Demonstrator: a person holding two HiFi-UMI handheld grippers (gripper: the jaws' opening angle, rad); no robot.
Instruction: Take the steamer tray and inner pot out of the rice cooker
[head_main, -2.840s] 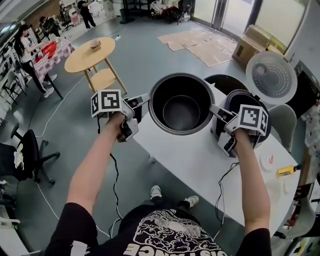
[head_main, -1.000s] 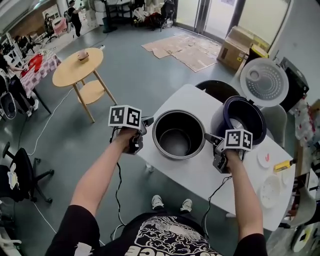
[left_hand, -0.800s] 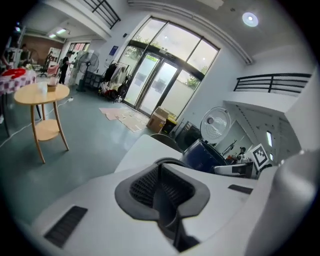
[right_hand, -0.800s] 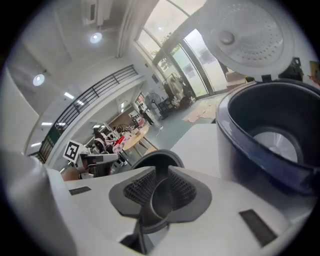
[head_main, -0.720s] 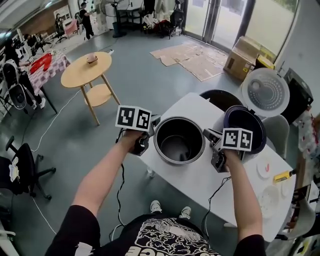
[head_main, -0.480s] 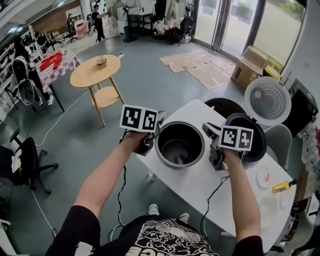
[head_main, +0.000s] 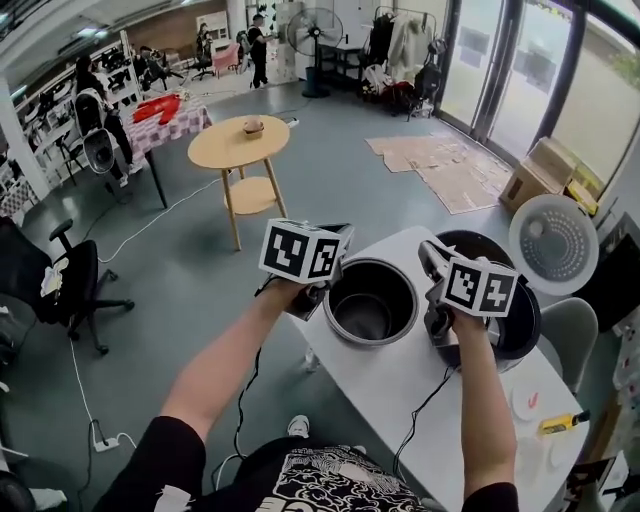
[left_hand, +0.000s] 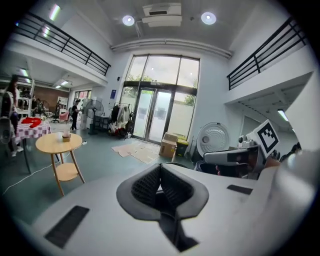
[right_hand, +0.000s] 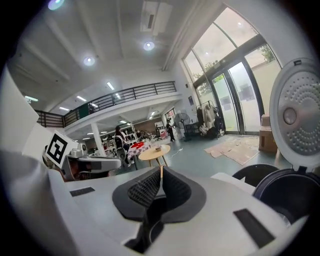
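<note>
- Inner pot (head_main: 392, 292) stands on the desk (head_main: 395, 375), inside bare
- Rice cooker (head_main: 522, 315) beside it, lid (head_main: 552, 245) raised
- Left tool (left_hand: 160, 169) and right tool (right_hand: 161, 174) pressed together, gripping nothing

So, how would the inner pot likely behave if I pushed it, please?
The inner pot looks like rigid metal, so it would probably slide rather than flex. Its wide base suggests it won't tip easily, though it stands near the table edge.

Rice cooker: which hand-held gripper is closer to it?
Right. The right hand-held gripper is just beside the rice cooker; the left hand-held gripper is across the inner pot.
</note>
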